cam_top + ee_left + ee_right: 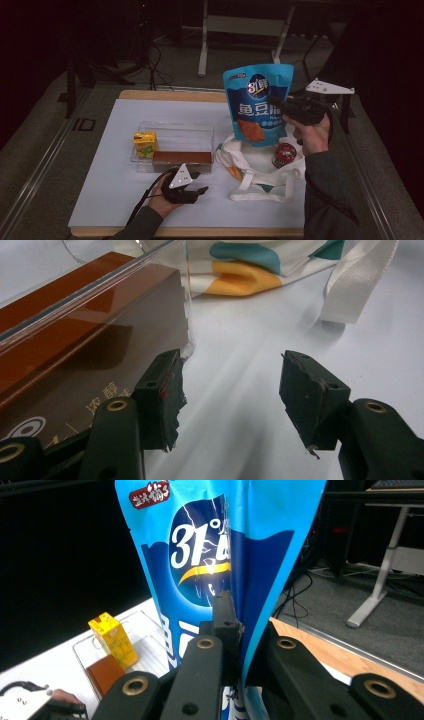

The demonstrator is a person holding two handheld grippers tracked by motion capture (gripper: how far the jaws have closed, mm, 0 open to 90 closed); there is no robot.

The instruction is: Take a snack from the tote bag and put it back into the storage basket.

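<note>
Pouch light, crinkly, slippery; right gripper fingers clenched on its side edge; left gripper fingers released.

Glossy blue plastic pouch, clear plastic tray, white cloth bag, matt white tabletop.

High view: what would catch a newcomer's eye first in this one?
The bright blue snack pouch stands out, held up in the air above the white tote bag at the table's right, pinched at its edge by the right claw. To the left, a clear tray holds a yellow juice carton and a brown box, with the left claw resting open just in front of it.
</note>
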